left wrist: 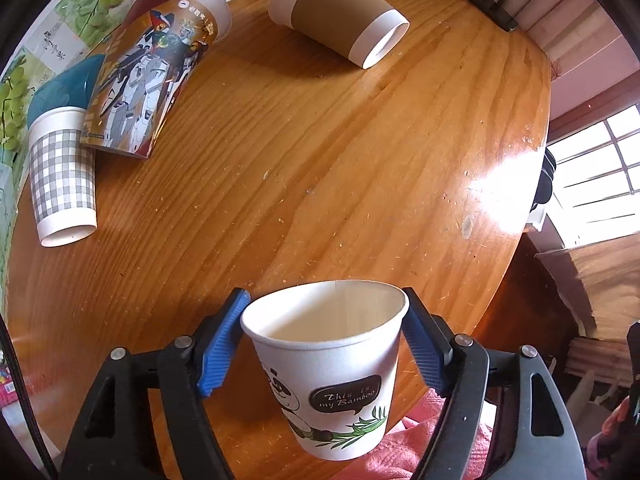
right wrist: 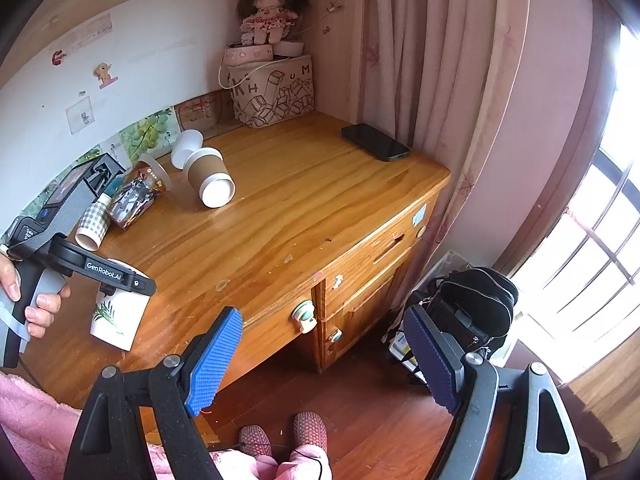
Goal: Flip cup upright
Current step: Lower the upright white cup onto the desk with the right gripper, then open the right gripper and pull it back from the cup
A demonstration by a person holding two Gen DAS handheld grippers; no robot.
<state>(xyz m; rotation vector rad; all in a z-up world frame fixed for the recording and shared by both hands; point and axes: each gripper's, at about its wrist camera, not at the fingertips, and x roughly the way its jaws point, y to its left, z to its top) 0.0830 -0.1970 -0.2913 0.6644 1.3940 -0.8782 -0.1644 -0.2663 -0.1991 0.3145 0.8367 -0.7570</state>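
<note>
My left gripper (left wrist: pixel 325 340) is shut on a white panda cup (left wrist: pixel 332 376) printed "This is my Bamboo". The cup is upright, mouth up, held near the desk's front edge; it also shows in the right wrist view (right wrist: pixel 116 316), with its base a little above the desk (right wrist: pixel 280 208). Its inside looks empty. My right gripper (right wrist: pixel 324 356) is open and empty, off the desk's front right, above the floor.
Lying on their sides at the back left: a brown-sleeved cup (left wrist: pixel 340 12), a robot-print cup (left wrist: pixel 148 80), a checked cup (left wrist: pixel 62 176). A black phone (right wrist: pixel 374 142) lies at the far right. A doll and bag (right wrist: pixel 272 92) stand in the corner. A black backpack (right wrist: pixel 468 312) sits on the floor.
</note>
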